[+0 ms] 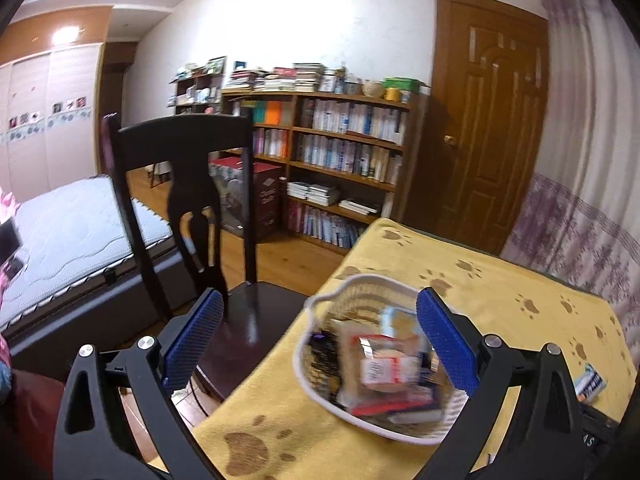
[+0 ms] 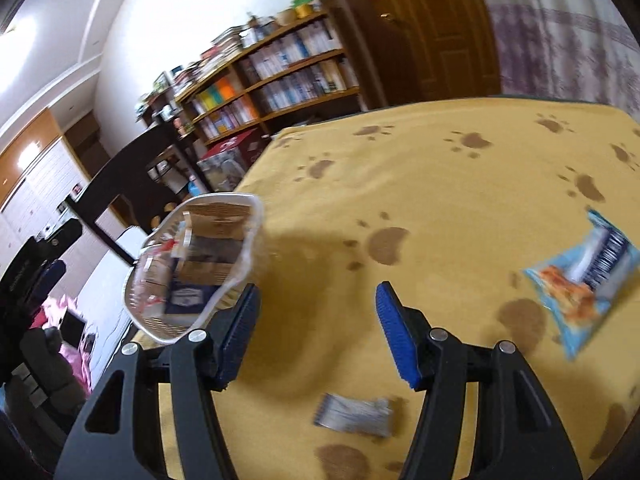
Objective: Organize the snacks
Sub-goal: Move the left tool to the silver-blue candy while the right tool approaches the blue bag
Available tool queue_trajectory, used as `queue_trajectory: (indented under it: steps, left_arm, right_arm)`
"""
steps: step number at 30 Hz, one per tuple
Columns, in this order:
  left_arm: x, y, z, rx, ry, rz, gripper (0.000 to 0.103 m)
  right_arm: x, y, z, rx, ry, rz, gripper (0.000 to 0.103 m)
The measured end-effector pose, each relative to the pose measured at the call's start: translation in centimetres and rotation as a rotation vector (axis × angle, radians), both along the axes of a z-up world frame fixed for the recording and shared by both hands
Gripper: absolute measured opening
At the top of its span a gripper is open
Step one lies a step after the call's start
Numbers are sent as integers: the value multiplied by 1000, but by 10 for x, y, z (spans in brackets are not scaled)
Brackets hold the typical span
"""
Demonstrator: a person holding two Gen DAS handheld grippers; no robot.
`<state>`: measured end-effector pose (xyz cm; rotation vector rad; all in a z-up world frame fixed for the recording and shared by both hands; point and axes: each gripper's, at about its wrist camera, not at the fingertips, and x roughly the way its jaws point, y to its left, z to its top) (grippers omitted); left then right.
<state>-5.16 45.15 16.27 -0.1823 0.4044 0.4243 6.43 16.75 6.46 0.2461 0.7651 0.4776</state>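
The left hand-held gripper (image 1: 320, 340) is spread wide with nothing between its blue pads. It frames a white basket (image 1: 320, 304) full of snack packets, low and right of centre in the left view, on the yellow paw-print tabletop (image 1: 500, 280); a dark chair (image 1: 188, 200) stands at mid-left. The right hand-held gripper (image 2: 316, 328) gapes empty too. A grey packet (image 2: 354, 416) lies at lower centre between its arms, a blue packet (image 2: 584, 280) at the right edge, and the basket (image 2: 252, 216) at left.
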Motion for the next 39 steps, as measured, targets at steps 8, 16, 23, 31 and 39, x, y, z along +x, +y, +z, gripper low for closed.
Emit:
queue_trajectory:
  steps: [8, 16, 23, 31, 39]
  left_arm:
    - [5, -54, -1, 72, 19, -122, 99]
    - [1, -104, -1, 156, 23, -243, 99]
    - [0, -134, -5, 198, 35, -324, 99]
    - [0, -143, -8, 208, 47, -351, 99]
    - [7, -145, -16, 191, 77, -400, 99]
  right_arm:
    - [-9, -45, -3, -3, 1, -98, 60]
    - [-21, -70, -7, -22, -8, -143, 60]
    - [-31, -94, -11, -25, 2, -197, 60]
    - [-38, -111, -15, -29, 14, -239, 61]
    - [-41, -120, -18, -36, 17, -265, 62]
